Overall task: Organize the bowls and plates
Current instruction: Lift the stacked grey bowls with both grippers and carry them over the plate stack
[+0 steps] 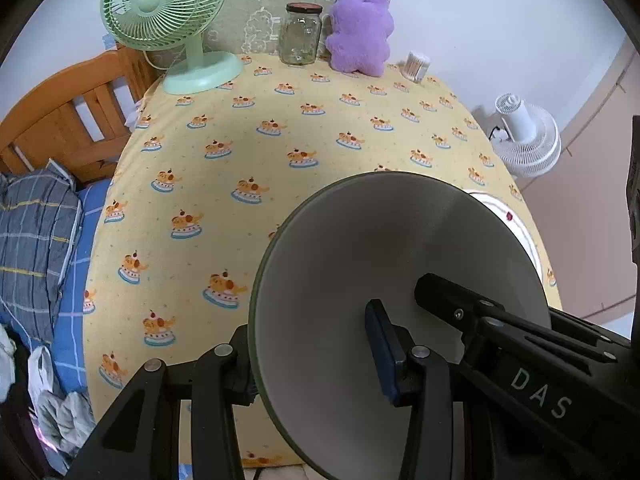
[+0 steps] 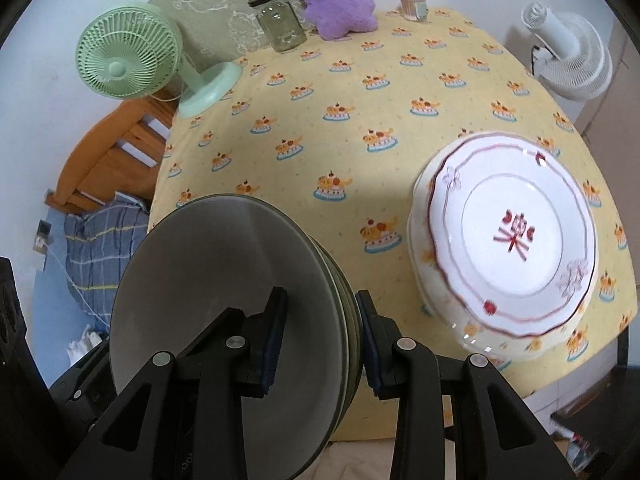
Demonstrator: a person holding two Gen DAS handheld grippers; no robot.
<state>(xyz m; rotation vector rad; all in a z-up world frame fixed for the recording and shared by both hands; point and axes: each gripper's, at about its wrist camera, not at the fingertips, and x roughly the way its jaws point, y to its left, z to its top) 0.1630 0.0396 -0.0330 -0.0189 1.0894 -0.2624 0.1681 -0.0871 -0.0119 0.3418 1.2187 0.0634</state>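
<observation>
Together, we held one stack of grey, green-rimmed ceramic bowls (image 2: 224, 308) tilted above the yellow cake-patterned bench (image 2: 340, 152). Left tongs (image 1: 316, 356): clamped across the stack's rim. Right tongs (image 2: 320, 340): clamped across the opposite rim. White, red-trimmed scalloped plate (image 2: 516, 232): atop a stack, bench's right edge. Far end: green desk fan (image 1: 164, 4), glass jar (image 1: 301, 36), purple plush toy (image 1: 360, 32).

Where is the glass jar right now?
The glass jar stands at the table's far edge, between the green fan and the purple plush toy, against the wall.
</observation>
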